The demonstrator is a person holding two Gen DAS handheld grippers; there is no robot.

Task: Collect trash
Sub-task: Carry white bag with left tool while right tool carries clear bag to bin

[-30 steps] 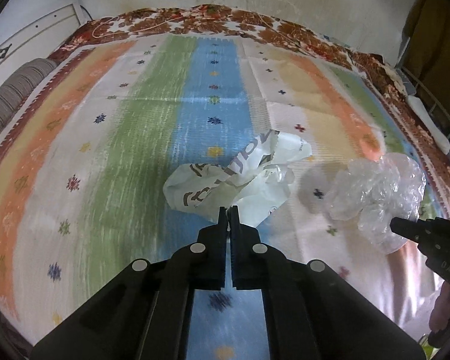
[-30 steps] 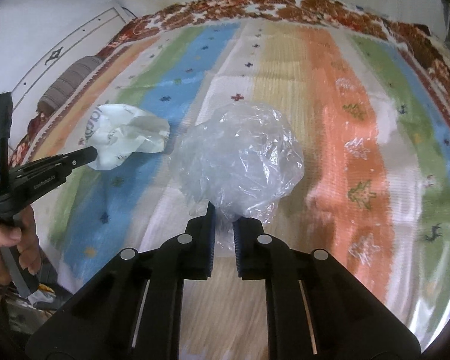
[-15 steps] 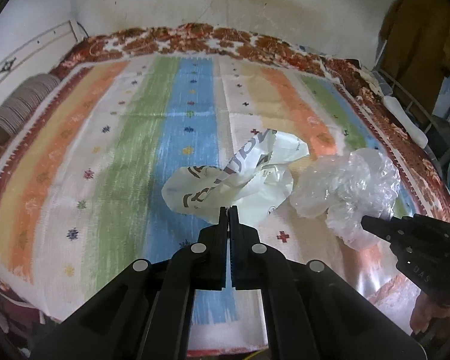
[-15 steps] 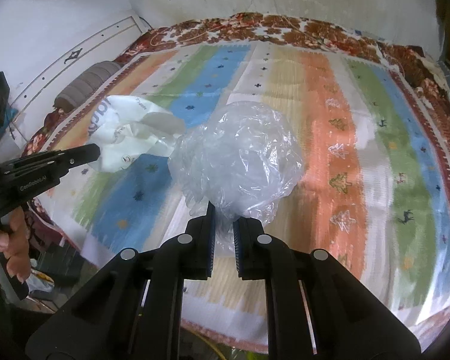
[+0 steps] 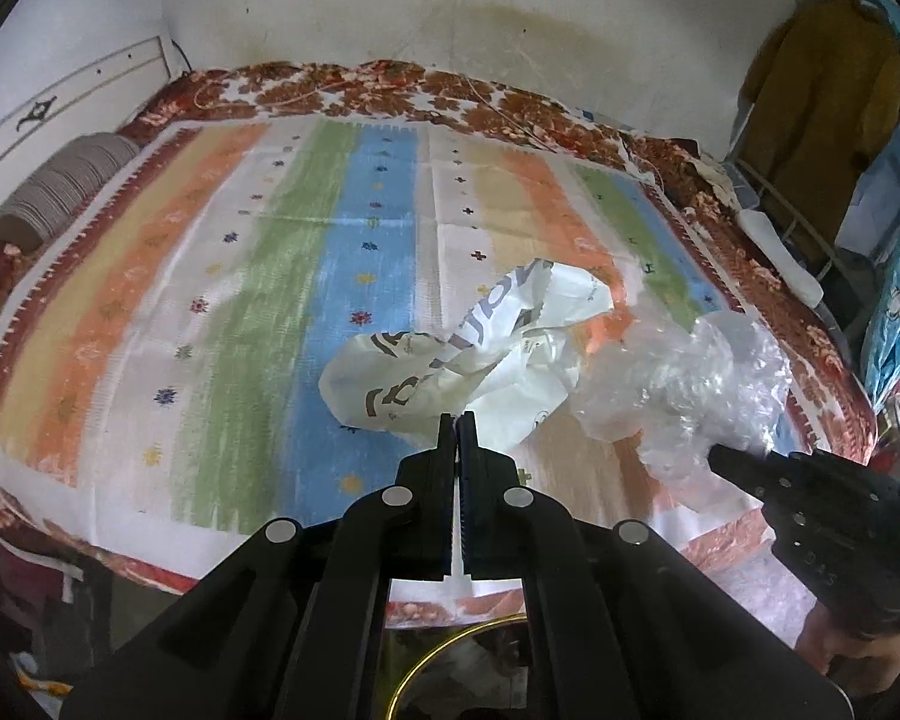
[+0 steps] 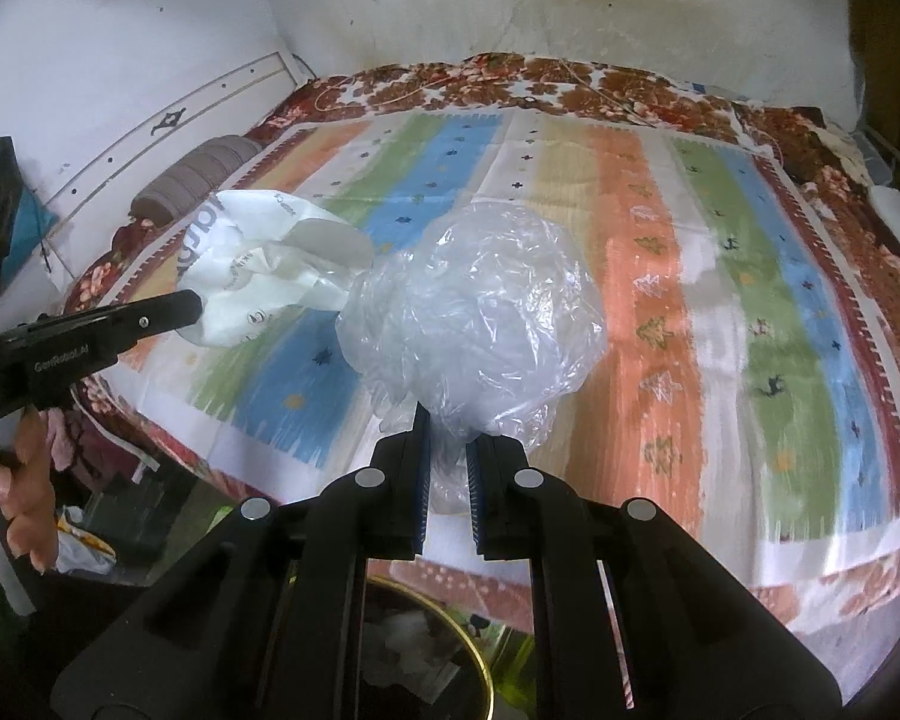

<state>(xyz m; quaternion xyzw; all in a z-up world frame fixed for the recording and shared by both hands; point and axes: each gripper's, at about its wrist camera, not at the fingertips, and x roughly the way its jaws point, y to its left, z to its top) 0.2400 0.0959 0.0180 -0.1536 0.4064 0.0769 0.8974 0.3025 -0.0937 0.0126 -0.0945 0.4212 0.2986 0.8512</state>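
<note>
My left gripper (image 5: 457,420) is shut on a crumpled white printed plastic bag (image 5: 450,360) and holds it in the air above the near edge of the bed; the bag also shows in the right wrist view (image 6: 258,276). My right gripper (image 6: 448,426) is shut on a crumpled clear plastic bag (image 6: 480,324), also held up, just right of the white bag; it shows in the left wrist view (image 5: 690,384). A round bin with a gold rim (image 6: 450,648) sits below both grippers, with trash inside.
The bed is covered by a striped colourful sheet (image 5: 270,276) over a red floral blanket (image 5: 390,84). A grey bolster (image 5: 60,192) lies at the left. A clothes rack with a brown garment (image 5: 822,96) stands at the right.
Both grippers have drawn back and risen from the bed with their bags. The bed's near edge and the gold-rimmed bin have come into view below.
</note>
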